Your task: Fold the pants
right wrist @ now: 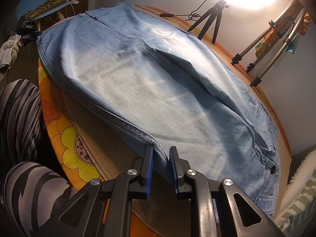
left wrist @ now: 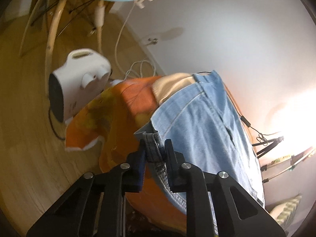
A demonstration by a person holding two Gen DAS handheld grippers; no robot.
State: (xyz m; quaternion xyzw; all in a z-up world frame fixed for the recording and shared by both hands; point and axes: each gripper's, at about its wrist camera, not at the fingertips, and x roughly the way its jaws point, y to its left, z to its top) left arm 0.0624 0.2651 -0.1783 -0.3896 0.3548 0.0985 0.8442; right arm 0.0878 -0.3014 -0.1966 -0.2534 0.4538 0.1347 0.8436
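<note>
Broadly spread across a round tabletop (right wrist: 276, 118), the pants (right wrist: 158, 79) are pale, washed denim with a soft brushed face, a darker stitched seam along the near edge and a long shadowed fold running down the middle. Under them lies an orange cloth (right wrist: 59, 130) printed with yellow flowers, and a strip of tan ribbed fabric shows between cloth and denim. The left hand-held gripper (left wrist: 155, 150) has its blue-padded fingers nearly closed on a thick, frayed hem corner of the pants, at the far end of the garment. The right hand-held gripper (right wrist: 161, 158) pinches the seamed edge at the near end, jaws narrowly apart with denim bunched between them. Beside the tabletop, a white fan heater (left wrist: 79, 83) stands on the wooden floor (left wrist: 23, 138) with a white cable coiled nearby. A black tripod (right wrist: 211, 21) stands on the far rim under a glaring lamp, against a plain white wall (left wrist: 237, 29).
</note>
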